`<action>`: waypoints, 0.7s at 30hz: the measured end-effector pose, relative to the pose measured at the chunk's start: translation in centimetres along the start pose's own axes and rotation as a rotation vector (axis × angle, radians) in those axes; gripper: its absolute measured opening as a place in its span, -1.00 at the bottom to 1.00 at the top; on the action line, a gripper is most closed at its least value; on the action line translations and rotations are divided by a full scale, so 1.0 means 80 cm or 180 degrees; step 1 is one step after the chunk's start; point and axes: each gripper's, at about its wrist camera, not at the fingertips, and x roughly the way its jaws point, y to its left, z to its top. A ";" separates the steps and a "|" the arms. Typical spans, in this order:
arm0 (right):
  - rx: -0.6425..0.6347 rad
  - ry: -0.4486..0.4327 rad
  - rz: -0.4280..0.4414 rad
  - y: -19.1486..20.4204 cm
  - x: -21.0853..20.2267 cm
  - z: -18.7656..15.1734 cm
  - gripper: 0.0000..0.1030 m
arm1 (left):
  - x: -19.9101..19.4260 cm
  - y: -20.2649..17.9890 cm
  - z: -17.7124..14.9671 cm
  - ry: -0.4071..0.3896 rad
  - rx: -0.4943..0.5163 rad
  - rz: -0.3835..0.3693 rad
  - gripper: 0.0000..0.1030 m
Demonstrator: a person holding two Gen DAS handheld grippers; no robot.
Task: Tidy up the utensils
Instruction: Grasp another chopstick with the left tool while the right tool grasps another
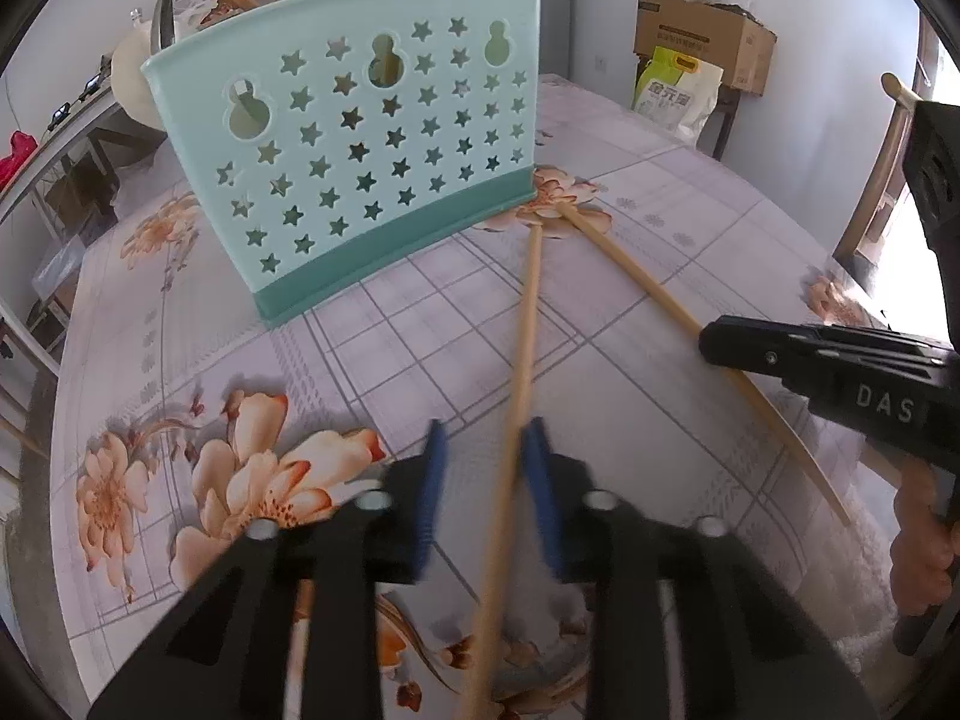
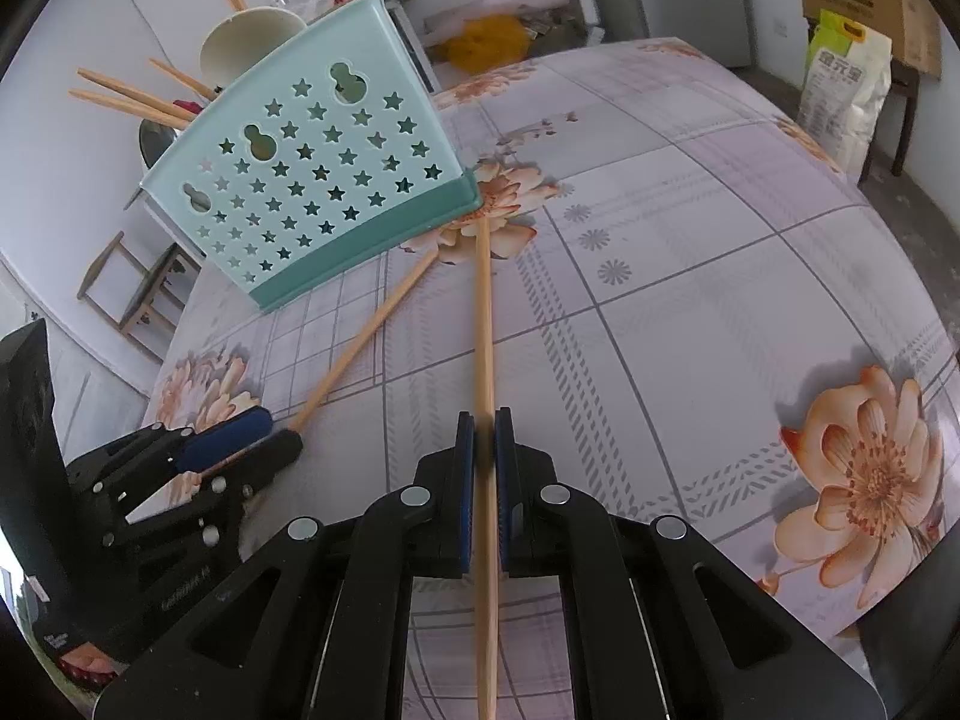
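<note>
Just before the teal holder (image 2: 312, 180), 2 chopsticks lie on the cloth; right gripper (image 2: 483, 420) clamps 1, left gripper (image 1: 483, 444) straddles the other (image 1: 516, 384), unpinched. Next: lift both into the holder.

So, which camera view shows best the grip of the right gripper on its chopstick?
The right wrist view: the right gripper pads press on the chopstick. The left wrist view shows it only sideways, hiding the pads.
</note>
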 end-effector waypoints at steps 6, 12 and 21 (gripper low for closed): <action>0.0002 0.0044 0.0041 -0.002 -0.004 -0.002 -0.91 | -0.010 0.014 -0.010 0.0118 -0.0149 -0.0024 -0.86; 0.0103 0.0219 0.0173 -0.009 -0.014 -0.010 -0.91 | -0.035 0.051 -0.040 0.0302 -0.0517 -0.0095 -0.86; -0.0205 0.0291 0.0137 0.010 -0.017 -0.004 -0.39 | -0.044 0.060 -0.031 0.0235 -0.0499 -0.0147 -0.48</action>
